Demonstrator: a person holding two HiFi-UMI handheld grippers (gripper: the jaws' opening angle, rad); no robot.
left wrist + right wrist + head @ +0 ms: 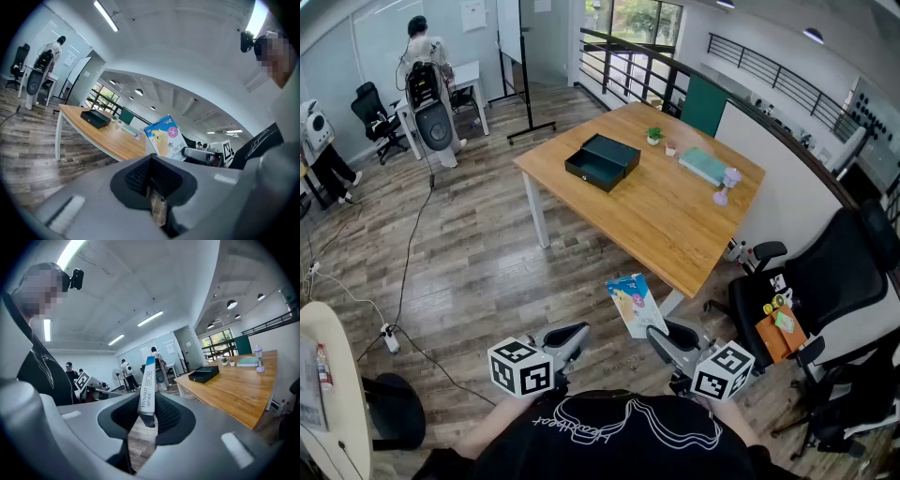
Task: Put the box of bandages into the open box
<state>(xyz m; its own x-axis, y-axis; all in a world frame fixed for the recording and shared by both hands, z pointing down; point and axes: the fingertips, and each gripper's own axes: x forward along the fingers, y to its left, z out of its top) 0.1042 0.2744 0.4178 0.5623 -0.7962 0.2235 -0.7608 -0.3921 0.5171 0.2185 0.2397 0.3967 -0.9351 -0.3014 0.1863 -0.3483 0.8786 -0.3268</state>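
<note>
Right gripper (662, 337): I have it low in front of me, jaws clamped on the box of bandages (635, 302), which stands up from them, narrow edge toward this gripper's camera.
Box of bandages: in the air, over the floor and short of the table's near corner, well apart from the open box.
Left gripper (565, 341): beside the right one, jaws drawn almost together with nothing in them; only a sliver that looks like floor shows between the pads.
Table (666, 220): pale wood top on white legs, set at an angle ahead of me.
Open box (601, 162): dark, lying toward the table's far left end.
Other things on top: a small potted plant (653, 136), a flat teal book (704, 165) and a little lilac object (727, 186), all toward the far side.
Floor (469, 262): grey-brown planks, with a cable (411, 246) trailing across.
Room: a black office chair (825, 281) at my right, a railing (628, 66) behind the table, and a person (420, 42) standing at a desk in the far left corner.
</note>
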